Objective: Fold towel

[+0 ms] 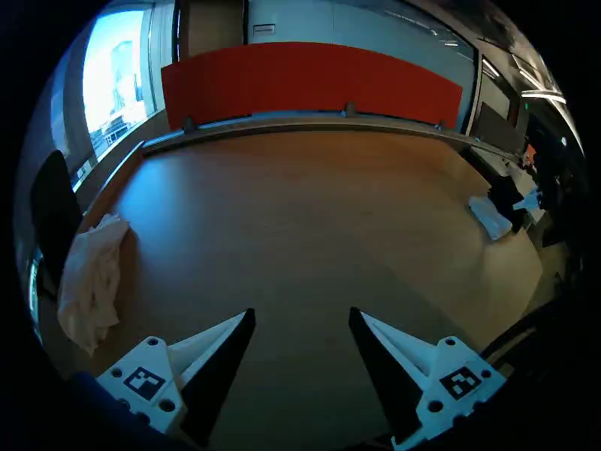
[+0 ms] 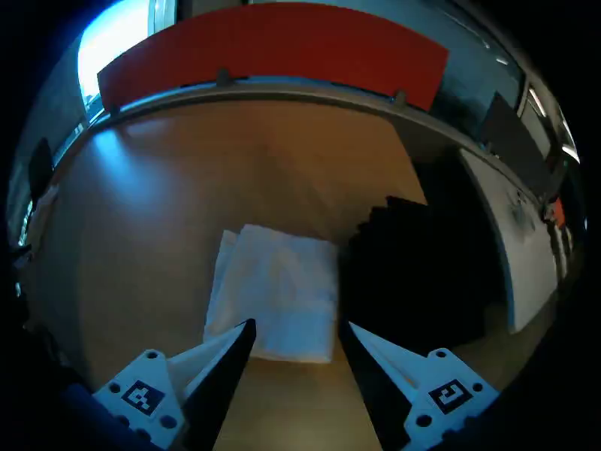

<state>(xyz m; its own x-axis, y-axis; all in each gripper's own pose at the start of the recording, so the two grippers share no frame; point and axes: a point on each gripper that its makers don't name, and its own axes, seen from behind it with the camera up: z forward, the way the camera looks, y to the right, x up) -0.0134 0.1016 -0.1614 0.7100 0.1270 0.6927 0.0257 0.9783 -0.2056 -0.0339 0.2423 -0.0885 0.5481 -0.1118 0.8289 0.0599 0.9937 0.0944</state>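
Observation:
A white folded towel [image 2: 274,293] lies flat on the wooden table [image 2: 188,195], just beyond my right gripper [image 2: 297,331]. That gripper is open, its fingers apart over the towel's near edge with nothing held between them. In the left gripper view the same folded towel [image 1: 490,216] appears small at the table's far right edge. My left gripper [image 1: 302,319] is open over bare wood. A crumpled pile of white cloth [image 1: 92,278] lies at the left edge of the table [image 1: 300,218], well to the left of the left gripper.
A red partition [image 1: 308,79] runs along the table's far edge. A dark chair back [image 1: 52,210] stands beyond the left edge near a bright window [image 1: 116,71]. To the right of the towel is a dark drop past the table edge [image 2: 421,263], then a white desk [image 2: 518,240].

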